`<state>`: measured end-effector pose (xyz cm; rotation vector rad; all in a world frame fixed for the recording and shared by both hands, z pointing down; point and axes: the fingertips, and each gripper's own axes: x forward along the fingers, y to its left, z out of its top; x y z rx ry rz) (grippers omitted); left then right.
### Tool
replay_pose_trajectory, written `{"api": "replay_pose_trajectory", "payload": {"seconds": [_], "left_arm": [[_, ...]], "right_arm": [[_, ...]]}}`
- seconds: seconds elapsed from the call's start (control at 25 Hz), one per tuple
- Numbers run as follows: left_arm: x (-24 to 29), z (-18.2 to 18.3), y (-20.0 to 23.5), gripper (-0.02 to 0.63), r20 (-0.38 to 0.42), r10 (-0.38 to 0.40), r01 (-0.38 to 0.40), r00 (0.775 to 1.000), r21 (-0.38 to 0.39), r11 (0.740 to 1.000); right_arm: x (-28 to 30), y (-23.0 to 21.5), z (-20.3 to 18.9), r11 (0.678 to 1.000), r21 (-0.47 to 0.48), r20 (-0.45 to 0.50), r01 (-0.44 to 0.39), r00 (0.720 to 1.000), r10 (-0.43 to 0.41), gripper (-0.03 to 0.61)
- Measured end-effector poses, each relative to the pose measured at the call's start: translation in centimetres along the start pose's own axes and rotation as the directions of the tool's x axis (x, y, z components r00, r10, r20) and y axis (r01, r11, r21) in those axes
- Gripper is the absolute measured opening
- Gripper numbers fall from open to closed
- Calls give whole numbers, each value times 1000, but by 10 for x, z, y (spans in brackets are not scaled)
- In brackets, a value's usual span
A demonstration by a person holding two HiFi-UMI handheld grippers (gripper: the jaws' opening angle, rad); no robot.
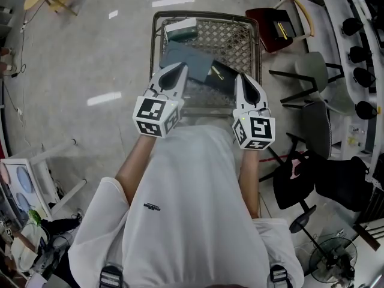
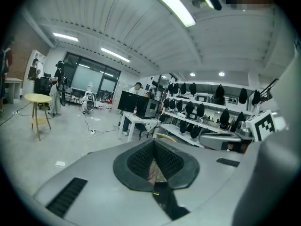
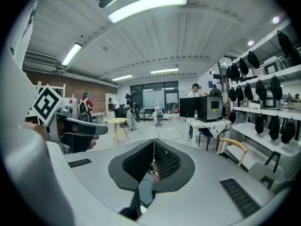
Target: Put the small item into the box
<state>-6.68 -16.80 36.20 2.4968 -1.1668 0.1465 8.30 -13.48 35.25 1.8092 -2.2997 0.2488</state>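
The person wears a white short-sleeved shirt (image 1: 198, 185) with a small dark print (image 1: 152, 207) on the chest. The left hand-held gripper (image 1: 178, 68) and right hand-held gripper (image 1: 243, 77) have pale grey shells, dark ribbed tapered pads (image 2: 141, 160), slotted vents (image 3: 237, 190), and cubes (image 1: 157, 116) bearing black-and-white square markers.

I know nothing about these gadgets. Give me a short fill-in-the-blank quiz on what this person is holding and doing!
1. The person holds ___ grippers: the left gripper and the right gripper.
2. In each gripper's own view, the jaws are ___, with nothing between them.
3. The person, wearing a ___ shirt, holds both grippers towards the wire basket.

Missing words: two; shut; white.
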Motion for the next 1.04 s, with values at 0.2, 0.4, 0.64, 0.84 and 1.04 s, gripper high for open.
{"api": "replay_pose_trajectory", "payload": {"seconds": [0.2,0.4,0.64,0.84,1.04], "left_arm": [[-5,-3,0,2,0,0,0,1000,-3,1000],[-10,-4,-4,2,2,-6,6,1000,-2,1000],[-12,-6,-9,2,-2,-16,16,1000,-4,1000],[-12,-6,-6,2,-5,-17,17,1000,-1,1000],[-12,-7,-9,2,-5,-16,16,1000,-3,1000]], "right_arm": [[-4,1,1,1000,-5,1,2,1000,-2,-2],[-13,1,4,1000,5,7,6,1000,-6,-2],[-16,1,3,1000,3,6,7,1000,-7,-2],[-16,2,4,1000,4,6,7,1000,-7,-2],[-18,0,3,1000,7,5,9,1000,-9,-2]]}}
